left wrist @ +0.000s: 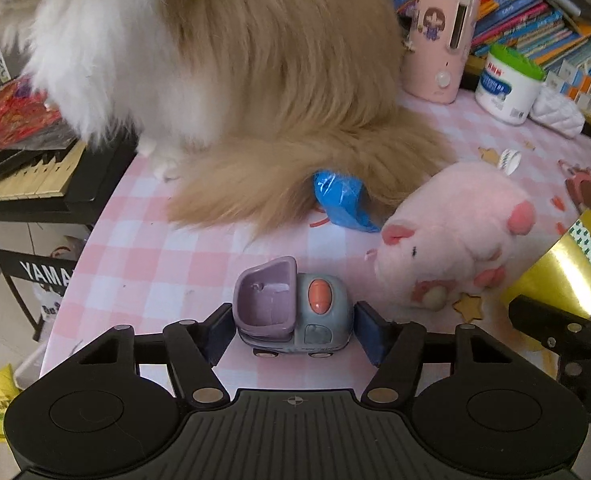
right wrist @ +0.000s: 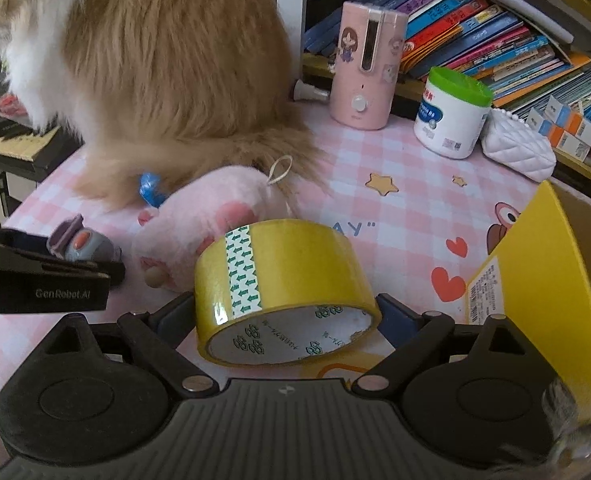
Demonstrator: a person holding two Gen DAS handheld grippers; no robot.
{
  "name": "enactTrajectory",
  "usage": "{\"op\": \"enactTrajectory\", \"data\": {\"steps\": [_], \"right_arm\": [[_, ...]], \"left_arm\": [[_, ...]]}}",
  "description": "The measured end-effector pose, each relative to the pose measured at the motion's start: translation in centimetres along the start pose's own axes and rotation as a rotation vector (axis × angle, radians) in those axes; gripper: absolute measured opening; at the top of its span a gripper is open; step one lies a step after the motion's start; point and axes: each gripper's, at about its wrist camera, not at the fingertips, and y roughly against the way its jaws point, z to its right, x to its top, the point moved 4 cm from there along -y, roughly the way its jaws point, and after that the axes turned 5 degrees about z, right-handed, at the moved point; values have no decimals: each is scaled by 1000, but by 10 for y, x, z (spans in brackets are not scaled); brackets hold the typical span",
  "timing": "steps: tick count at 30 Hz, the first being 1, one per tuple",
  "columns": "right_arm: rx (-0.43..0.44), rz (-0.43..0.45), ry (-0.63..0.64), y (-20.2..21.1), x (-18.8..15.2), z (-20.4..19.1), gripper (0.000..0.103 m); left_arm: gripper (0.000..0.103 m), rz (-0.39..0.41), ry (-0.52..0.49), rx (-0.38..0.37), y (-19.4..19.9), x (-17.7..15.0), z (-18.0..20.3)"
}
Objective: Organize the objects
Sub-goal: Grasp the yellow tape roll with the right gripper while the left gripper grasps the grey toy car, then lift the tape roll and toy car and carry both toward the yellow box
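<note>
A small purple-and-grey toy truck (left wrist: 291,308) stands on the pink checked tablecloth between the fingers of my left gripper (left wrist: 295,334). The pads sit at its two sides; whether they press it I cannot tell. It also shows in the right wrist view (right wrist: 83,244). My right gripper (right wrist: 285,320) is shut on a roll of yellow tape (right wrist: 283,292), held tilted above the table. A pink plush pig (left wrist: 455,240) lies right of the truck and also shows behind the tape (right wrist: 203,228). A blue wrapped item (left wrist: 341,198) lies under the cat's tail.
A fluffy orange-and-white cat (left wrist: 215,60) sits on the table's far left. A pink humidifier (right wrist: 365,64), a white green-lidded jar (right wrist: 451,112) and a white quilted pouch (right wrist: 517,148) stand at the back before bookshelves. A yellow-flapped cardboard box (right wrist: 547,280) is at right. A keyboard (left wrist: 23,172) is left.
</note>
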Motion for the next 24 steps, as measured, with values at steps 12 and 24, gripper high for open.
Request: {"op": "enactTrajectory", "data": {"steps": [12, 24], "right_arm": [[5, 3, -56, 56, -11, -11, 94], [9, 37, -49, 117, -45, -51, 94]], "left_arm": [[64, 148, 90, -117, 98, -4, -11], [64, 180, 100, -176, 157, -57, -20]]}}
